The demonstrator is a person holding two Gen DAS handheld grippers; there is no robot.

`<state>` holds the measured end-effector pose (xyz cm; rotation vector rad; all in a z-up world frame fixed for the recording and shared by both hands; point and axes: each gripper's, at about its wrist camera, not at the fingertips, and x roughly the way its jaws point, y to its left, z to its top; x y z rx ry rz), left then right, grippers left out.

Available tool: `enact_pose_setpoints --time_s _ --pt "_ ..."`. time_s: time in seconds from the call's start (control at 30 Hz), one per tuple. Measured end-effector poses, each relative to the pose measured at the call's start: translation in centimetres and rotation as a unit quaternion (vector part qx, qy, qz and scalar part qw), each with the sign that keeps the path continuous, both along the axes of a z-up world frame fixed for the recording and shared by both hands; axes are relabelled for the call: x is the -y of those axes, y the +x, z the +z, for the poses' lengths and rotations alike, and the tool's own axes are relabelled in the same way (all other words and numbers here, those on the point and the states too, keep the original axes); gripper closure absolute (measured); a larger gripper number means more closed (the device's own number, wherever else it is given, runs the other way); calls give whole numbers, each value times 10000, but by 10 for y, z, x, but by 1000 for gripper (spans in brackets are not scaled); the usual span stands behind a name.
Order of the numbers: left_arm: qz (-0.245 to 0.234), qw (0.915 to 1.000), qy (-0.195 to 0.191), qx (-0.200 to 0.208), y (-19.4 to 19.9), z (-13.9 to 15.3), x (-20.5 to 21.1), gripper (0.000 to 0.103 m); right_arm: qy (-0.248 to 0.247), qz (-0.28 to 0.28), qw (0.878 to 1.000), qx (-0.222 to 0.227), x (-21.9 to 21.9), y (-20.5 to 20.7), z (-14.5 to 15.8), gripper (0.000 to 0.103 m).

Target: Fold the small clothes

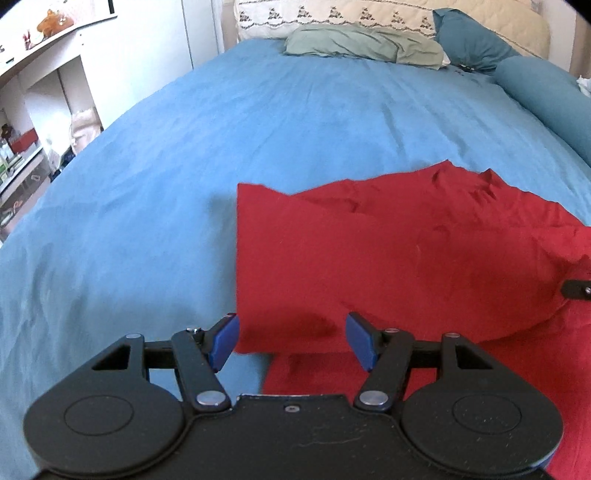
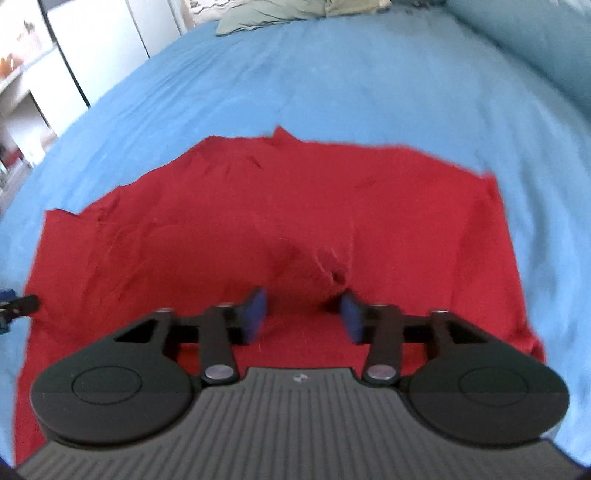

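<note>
Left claw (image 1: 291, 338), lower centre of the left wrist view: jaws spread wide, nothing held between the blue pads (image 1: 223, 341). The near left corner of the red garment (image 1: 388, 258) is seen in the gap between the pads; whether the cloth is touched by them cannot be told. A folded upper layer of the garment is seen raised over a lower layer that runs to the lower right of the frame.

Right claw (image 2: 301, 314), lower centre of the right wrist view: jaws also spread apart, nothing gripped. A puckered bunch of red cloth is seen just beyond the right-hand pad (image 2: 352, 319); contact cannot be confirmed. This view is blurred.

Red garment (image 2: 258, 206): laid on the blue bedspread (image 2: 332, 81), filling the middle and lower part of the right wrist view, with a ragged far edge and a squarer corner at centre right. In the left wrist view it occupies the centre right and lower right. A black piece of the right claw (image 1: 576, 288) is seen at the right edge of the left wrist view, against the cloth; a dark tip of the left claw (image 2: 22, 304) shows at the left edge of the right wrist view.

Beyond: blue bedspread (image 1: 184, 166) across the bed. A grey-green pillow (image 1: 365, 46) and a teal pillow (image 1: 472, 40) are noted at the top of the left wrist view, with a cream quilted headboard (image 1: 332, 16) behind. White shelving (image 1: 40, 110) with small items is seen at upper left.
</note>
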<state>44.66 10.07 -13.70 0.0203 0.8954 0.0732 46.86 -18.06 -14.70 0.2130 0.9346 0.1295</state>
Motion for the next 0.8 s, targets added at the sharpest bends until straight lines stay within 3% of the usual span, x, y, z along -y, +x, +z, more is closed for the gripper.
enact_pose_setpoints --time_s 0.13,0.33,0.4,0.47,0.6,0.73,0.8 --pt "24 9999 28 -97 -4 -7 -7 34 319 -214 9992 64 4 -7 0 20" --pt "55 9999 44 -147 -9 -11 -13 34 1070 -1323 9854 -10 7 9 -4 21" --pt "92 9999 17 -141 -10 -10 -14 34 839 -1417 9863 -121 6 13 -3 32" --pt "124 9998 -17 -131 -9 -11 -15 34 394 -1330 9902 -185 0 15 -2 52" --pt "158 9997 -52 -166 -8 -14 -16 34 165 -1092 9938 -156 -6 9 2 55" --pt "85 9997 9 -215 -11 -18 -15 34 98 -968 9952 -102 -9 9 -1 51" --pt "23 9997 85 -232 -13 -20 -15 34 -3 -972 9952 -92 -10 12 0 58"
